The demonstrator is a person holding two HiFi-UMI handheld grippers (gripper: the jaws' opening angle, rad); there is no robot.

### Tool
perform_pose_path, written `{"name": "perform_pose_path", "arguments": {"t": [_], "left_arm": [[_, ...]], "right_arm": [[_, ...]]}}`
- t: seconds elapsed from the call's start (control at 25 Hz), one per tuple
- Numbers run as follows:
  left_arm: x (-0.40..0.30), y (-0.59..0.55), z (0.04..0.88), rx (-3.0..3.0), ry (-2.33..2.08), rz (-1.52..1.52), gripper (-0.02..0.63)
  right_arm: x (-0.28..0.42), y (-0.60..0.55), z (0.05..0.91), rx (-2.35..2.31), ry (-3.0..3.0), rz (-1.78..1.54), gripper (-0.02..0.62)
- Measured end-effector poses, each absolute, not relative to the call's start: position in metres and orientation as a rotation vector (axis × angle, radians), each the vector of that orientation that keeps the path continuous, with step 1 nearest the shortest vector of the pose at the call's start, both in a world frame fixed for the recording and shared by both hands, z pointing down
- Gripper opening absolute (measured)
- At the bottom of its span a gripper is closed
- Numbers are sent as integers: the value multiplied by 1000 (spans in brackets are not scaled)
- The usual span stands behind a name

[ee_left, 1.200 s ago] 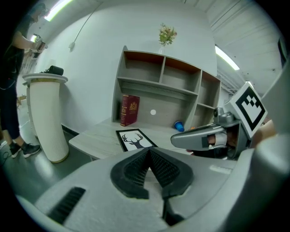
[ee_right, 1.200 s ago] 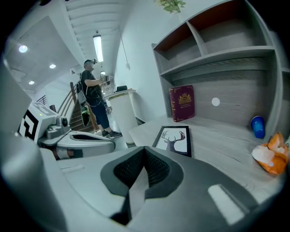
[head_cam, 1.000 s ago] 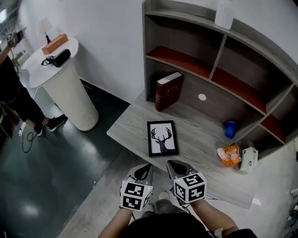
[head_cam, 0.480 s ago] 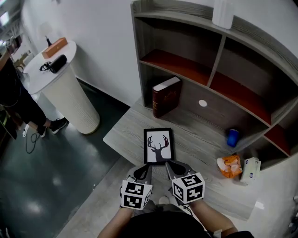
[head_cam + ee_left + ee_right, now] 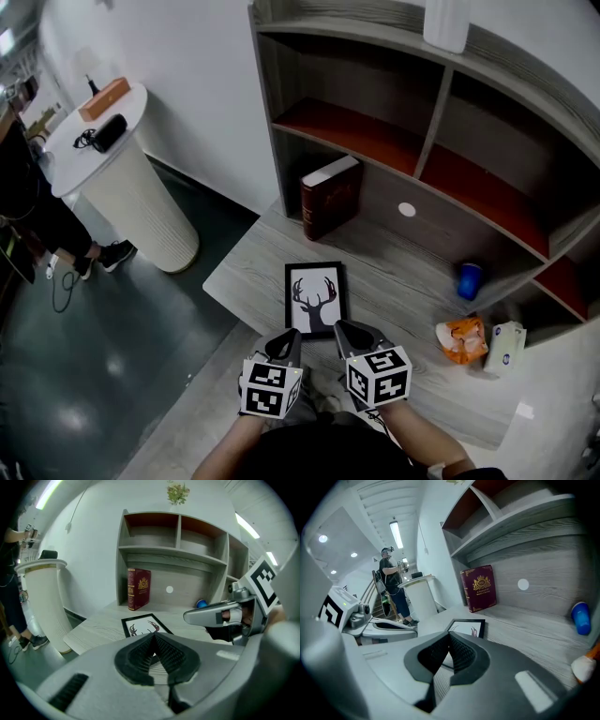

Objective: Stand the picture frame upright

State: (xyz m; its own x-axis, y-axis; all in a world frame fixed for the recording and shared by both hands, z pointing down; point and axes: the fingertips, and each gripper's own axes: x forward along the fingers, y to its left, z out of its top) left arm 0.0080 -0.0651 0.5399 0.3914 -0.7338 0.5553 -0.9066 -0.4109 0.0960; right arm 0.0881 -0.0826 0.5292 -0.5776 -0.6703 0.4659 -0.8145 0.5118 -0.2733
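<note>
Two grippers, left gripper (image 5: 289, 337) and right gripper (image 5: 345, 330), fingers pressed together and empty, hover at the near edge of the black rectangular picture frame (image 5: 316, 298), which lies flat on the grey wooden surface (image 5: 403, 281).

head cam steep-down over desk (image 5: 253, 272); both gripper cams low, facing shelf (image 5: 178, 550); all share picture frame (image 5: 316, 298), probably.

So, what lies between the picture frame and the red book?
Nothing: the head view shows bare table from picture frame to red book.
</note>
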Motion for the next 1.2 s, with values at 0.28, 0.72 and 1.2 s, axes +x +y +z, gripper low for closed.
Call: {"name": "perform_pose_path", "arguments": {"t": [0.28,0.72,1.2], "left_arm": [[3,-91,547,2228,-1362,567,0],[-10,-127,578,2191,-1316,635,0],[-20,-162,596,2149,-1298,676,3]], "right_arm": [[94,-105,543,1312,-2391,720,0],[91,-135,570,1344,-2278,784,0],[92,-172,589,1392,-2195,798,2]]}}
